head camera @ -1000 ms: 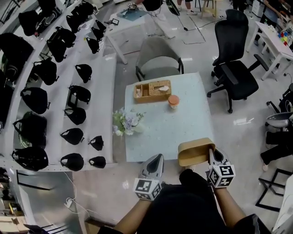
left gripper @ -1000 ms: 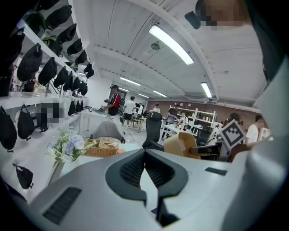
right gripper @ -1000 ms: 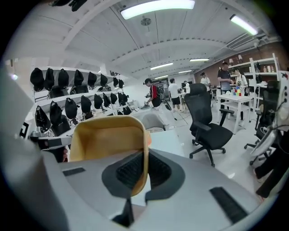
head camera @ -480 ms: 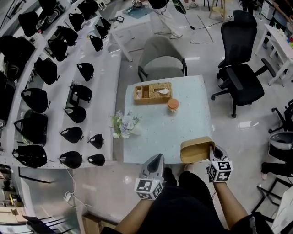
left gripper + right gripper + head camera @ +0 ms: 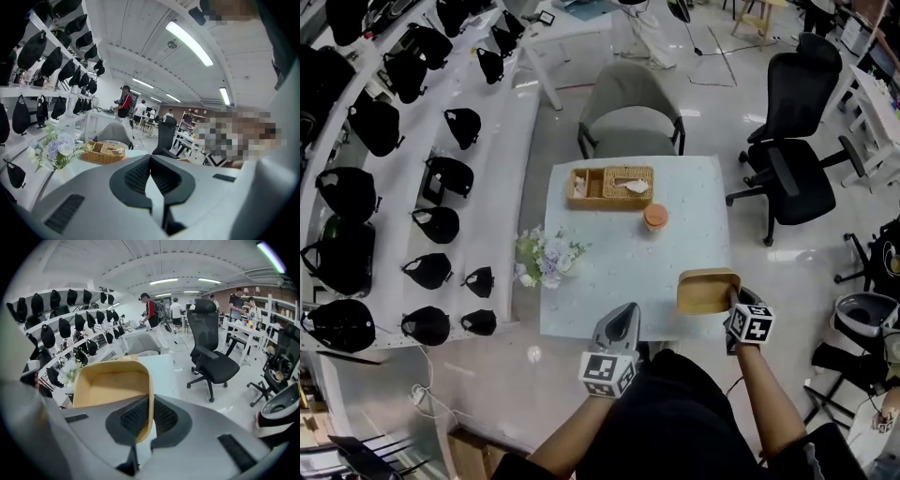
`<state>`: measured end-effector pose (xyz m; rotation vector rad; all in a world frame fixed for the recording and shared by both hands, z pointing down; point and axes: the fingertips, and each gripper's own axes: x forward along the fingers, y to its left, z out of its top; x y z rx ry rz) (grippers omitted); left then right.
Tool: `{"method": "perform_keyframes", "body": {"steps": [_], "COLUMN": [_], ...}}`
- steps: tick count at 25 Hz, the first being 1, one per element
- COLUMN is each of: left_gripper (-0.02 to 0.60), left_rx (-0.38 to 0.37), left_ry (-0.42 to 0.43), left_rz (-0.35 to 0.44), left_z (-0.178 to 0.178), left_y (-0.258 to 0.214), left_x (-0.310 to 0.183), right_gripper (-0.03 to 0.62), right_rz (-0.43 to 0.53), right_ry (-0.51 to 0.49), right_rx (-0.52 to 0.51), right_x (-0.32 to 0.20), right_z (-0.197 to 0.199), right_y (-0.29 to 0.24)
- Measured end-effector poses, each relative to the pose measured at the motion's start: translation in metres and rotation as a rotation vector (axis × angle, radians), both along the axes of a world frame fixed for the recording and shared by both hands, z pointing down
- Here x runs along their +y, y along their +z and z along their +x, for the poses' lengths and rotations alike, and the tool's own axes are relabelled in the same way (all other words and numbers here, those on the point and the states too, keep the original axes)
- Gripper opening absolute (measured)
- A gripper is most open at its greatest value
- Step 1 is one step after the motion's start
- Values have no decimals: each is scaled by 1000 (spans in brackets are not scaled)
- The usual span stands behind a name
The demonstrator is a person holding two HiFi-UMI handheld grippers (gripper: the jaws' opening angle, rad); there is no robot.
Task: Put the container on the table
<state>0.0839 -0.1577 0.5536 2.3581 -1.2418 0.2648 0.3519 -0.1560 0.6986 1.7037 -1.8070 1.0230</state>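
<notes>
**Head view.** The tan open container (image 5: 708, 291) is at the near right corner of the table (image 5: 619, 281). My right gripper (image 5: 734, 302) has it by the near right rim. I cannot tell from here whether its base rests on the top. My left gripper (image 5: 625, 317) hangs at the table's near edge, apart from the container and taking no part. A wicker basket (image 5: 609, 186) stands at the far edge, with an orange-lidded cup (image 5: 655, 216) just before it. Flowers (image 5: 546, 258) lie at the left edge. The near right corner is bare, which I judge is why the container is there.

**Left gripper view.** The jaws of my left gripper (image 5: 150, 161) meet tip to tip with nothing between them.

**Right gripper view.** My right gripper (image 5: 150, 404) is pinched on the container's (image 5: 110, 390) thin side wall, one pad inside and one outside. That grip suits carrying an open bin one-handed. In my judgement, what remains is to seat the base flat and then release.
</notes>
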Motion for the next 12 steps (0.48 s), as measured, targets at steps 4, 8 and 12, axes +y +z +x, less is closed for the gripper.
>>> {"method": "perform_keyframes", "body": {"steps": [4, 8, 12], "left_gripper": [6, 6, 6], "left_rx": [15, 13, 15], "left_ry": [-4, 26, 36], "left_rz": [-22, -33, -52], "left_z": [-1, 4, 6], "left_y": [11, 19, 30], "left_x": [-23, -43, -59], "right_gripper": [3, 3, 9], "right_rz": [-38, -92, -134], "right_ry": [7, 31, 13], "right_rx": [9, 1, 22], "right_x": [-35, -67, -97], "right_z": [6, 12, 16], "right_y": [23, 51, 77]}}
